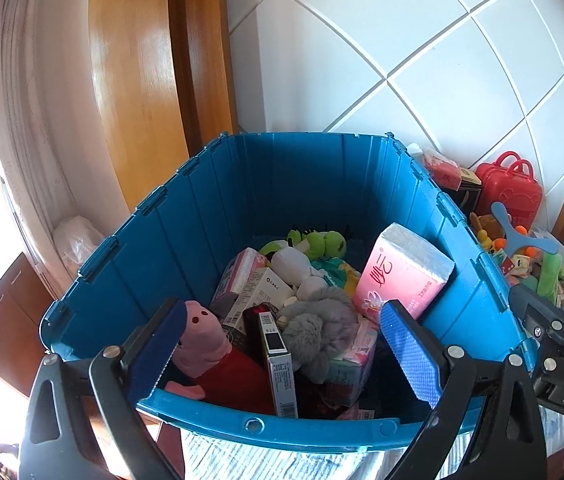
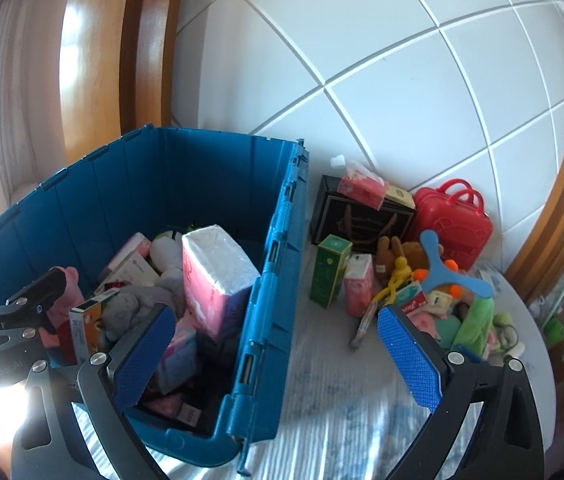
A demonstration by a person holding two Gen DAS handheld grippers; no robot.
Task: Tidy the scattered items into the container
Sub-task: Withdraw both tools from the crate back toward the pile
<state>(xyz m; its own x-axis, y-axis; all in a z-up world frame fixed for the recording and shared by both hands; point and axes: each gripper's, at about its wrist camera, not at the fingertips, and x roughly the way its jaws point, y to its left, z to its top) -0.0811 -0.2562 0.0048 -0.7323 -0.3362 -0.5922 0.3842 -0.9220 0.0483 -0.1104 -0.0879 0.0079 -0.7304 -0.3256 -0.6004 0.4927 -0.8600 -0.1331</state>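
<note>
Through my left camera, my left gripper [image 1: 282,356] is standing wide and empty over the ribbed blue plastic crate [image 1: 310,172], where a glossy pink tissue pack [image 1: 402,276] is leaning at three o'clock beside a fuzzy grey plush [image 1: 318,324].

Through my right camera, my right gripper [image 2: 278,360] is gaping empty too, straddling the crate's wall; scattered items are lying at two o'clock on the pale cloth [image 2: 322,392]: a hard red toy case [image 2: 454,220] and a green carton [image 2: 330,272], under white wall tiles [image 2: 362,60].
</note>
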